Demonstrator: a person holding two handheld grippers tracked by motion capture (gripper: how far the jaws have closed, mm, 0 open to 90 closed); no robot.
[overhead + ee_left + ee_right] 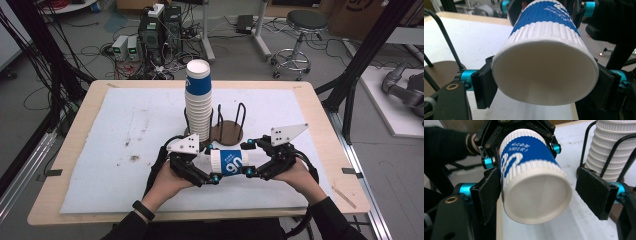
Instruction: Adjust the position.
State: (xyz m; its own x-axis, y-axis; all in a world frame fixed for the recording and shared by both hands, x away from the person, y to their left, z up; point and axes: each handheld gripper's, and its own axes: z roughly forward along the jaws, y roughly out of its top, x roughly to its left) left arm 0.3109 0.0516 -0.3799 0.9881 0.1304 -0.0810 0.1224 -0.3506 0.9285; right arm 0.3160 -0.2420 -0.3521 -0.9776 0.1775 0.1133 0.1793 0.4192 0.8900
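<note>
The wooden desk (75, 150) carries a large white mat (125, 150) that covers most of its top, marked with a few dark stains. Toward the far middle of the mat stands a round brown holder (230, 132) with black wire uprights, and inside it rises a tall stack of paper cups (198, 100), upright, its topmost cup banded in blue. Just in front of the holder, above the near part of the mat, a single blue-and-white paper cup (229, 162) lies on its side between the two tools. Its long axis runs level, across the desk from one hand to the other; its wide open mouth (544, 72) faces the person's left and its narrower closed base (537, 198) faces the person's right. The left tongs (214, 162) are closed on the cup at its mouth end: in the left gripper view both black pads (484, 87) press against the rim from either side. The right tongs (246, 159) stand open around the base end. In the right gripper view the left-hand pad (489, 192) lies against the ribbed wall, or just beside it, while the other pad (594, 192) stands well clear, with a gap between it and the cup. Each tool is held in a hand that comes in from the near edge, the left hand (167, 185) wearing a dark wristband (143, 210).
</note>
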